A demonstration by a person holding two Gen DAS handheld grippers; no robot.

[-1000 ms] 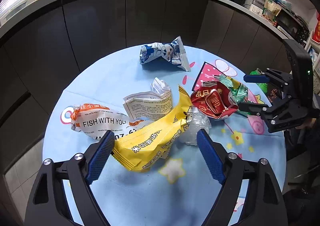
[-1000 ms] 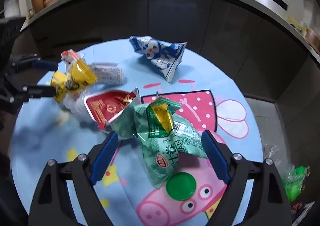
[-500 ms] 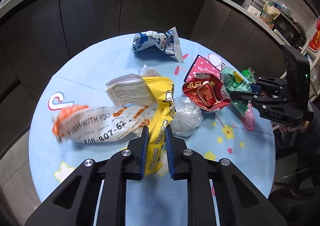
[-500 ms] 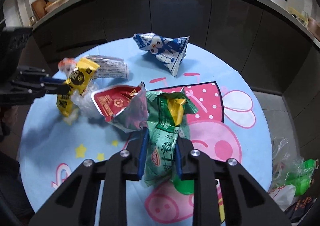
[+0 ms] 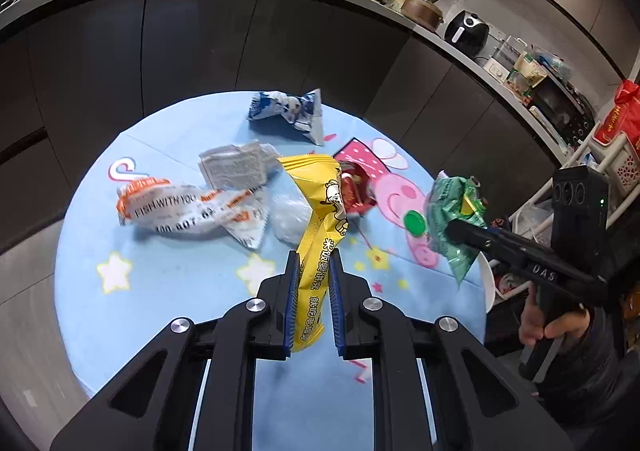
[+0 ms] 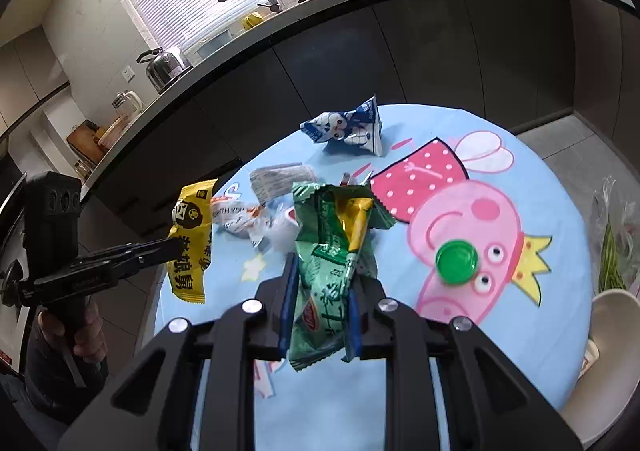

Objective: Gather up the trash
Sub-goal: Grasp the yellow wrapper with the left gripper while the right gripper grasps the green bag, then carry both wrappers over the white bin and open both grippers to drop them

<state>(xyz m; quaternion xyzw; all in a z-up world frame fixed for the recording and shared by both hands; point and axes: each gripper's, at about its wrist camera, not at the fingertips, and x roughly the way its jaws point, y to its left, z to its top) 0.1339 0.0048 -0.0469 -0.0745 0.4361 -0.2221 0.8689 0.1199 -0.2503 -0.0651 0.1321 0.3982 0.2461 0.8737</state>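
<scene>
**Both grippers clamped on wrappers, lifted off surface**

Left gripper (image 5: pixel 313 271): jaws pinched on the yellow wrapper (image 5: pixel 320 211), pads pressing its lower half, the top end sticking up past the fingertips. In the right wrist view the same wrapper hangs clear of the surface, out past its left edge.

Right gripper (image 6: pixel 322 279): clenched on the green snack bag (image 6: pixel 336 243), crumpled, the yellow inner flap showing at the top. From the left wrist view the bag sits in the air at the right edge of the surface (image 5: pixel 168 291).

On the round blue cartoon-print surface:
- blue-white wrapper (image 5: pixel 288 115), near the far edge
- white-orange "FISH WITH YOU" bag (image 5: pixel 188 207), left of centre
- grey-printed paper wrapper (image 5: pixel 236 167), just behind it, touching
- clear plastic wad (image 5: pixel 288 215) and red wrapper (image 5: pixel 356 191), centre, partly hidden behind the yellow wrapper
- green cap (image 6: pixel 456 263), lying on the pig print toward the right edge

White bowl (image 6: pixel 608 355) just off the near-right edge.
</scene>
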